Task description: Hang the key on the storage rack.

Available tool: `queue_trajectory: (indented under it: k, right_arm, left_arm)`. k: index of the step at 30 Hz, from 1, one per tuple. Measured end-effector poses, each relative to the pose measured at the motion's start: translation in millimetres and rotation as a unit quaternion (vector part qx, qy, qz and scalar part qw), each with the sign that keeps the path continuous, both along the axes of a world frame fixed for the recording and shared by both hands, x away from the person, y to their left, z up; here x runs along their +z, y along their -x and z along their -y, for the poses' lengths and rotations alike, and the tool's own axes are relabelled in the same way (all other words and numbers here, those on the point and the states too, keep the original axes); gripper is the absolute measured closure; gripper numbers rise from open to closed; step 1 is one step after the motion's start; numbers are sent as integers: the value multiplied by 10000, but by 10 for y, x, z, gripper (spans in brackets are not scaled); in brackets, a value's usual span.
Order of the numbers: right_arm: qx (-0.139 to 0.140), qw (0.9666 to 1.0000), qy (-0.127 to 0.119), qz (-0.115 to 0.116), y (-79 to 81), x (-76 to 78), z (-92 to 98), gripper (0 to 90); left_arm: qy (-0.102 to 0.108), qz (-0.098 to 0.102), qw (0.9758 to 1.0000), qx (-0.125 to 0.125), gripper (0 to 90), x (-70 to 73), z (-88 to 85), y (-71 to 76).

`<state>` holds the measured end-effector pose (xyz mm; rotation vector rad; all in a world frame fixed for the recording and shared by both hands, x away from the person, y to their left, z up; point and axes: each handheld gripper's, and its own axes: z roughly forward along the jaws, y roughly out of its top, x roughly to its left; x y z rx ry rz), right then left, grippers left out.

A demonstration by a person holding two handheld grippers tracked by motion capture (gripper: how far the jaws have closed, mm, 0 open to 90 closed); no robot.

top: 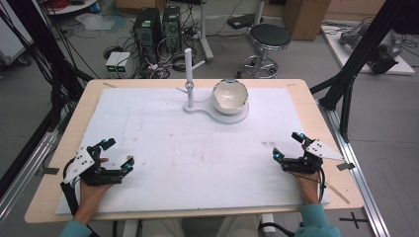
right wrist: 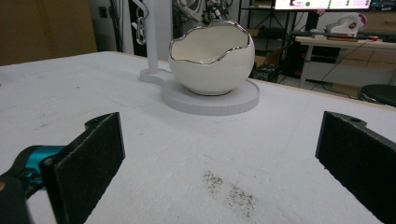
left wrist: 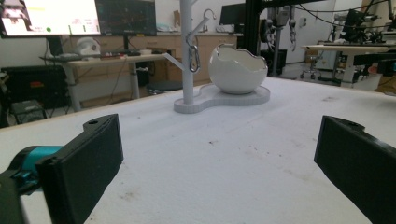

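Observation:
A white egg-shaped bowl (top: pixel 230 96) with a jagged silver rim sits on a white stand base (top: pixel 232 118) at the far middle of the table. A white post (top: pixel 188 74) with side pegs rises from the same base, and a metal carabiner (top: pixel 188 87) hangs from a peg. The bowl (left wrist: pixel 237 67) and post (left wrist: pixel 187 51) stand ahead in the left gripper view; the bowl (right wrist: pixel 211 58) looks closer in the right gripper view. My left gripper (top: pixel 117 154) rests open at the near left. My right gripper (top: pixel 287 146) rests open at the near right. Both hold nothing.
A white foam sheet (top: pixel 163 148) covers the wooden table (top: pixel 49 192), with faint dirt marks (right wrist: pixel 229 189) in front of the right gripper. Beyond the far edge stand a stool (top: pixel 268 39), computer towers (top: pixel 148 29) and cables. Black frame struts (top: pixel 363 49) flank the table.

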<state>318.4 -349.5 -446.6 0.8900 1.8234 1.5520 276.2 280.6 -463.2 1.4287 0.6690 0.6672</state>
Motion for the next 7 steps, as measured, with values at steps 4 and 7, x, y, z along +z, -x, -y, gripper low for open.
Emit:
queue_trajectory:
  k: [4, 7]
  right_arm:
    - [-6, 10000, 15, -12, 5, 0, -5, 6]
    - [-9, 10000, 56, 8, 7, 0, -14, 6]
  left_arm:
    - [31, -27, 10000, 5, 17, -1, -9, -6]
    - [35, -23, 10000, 6, 17, -1, -5, -4]
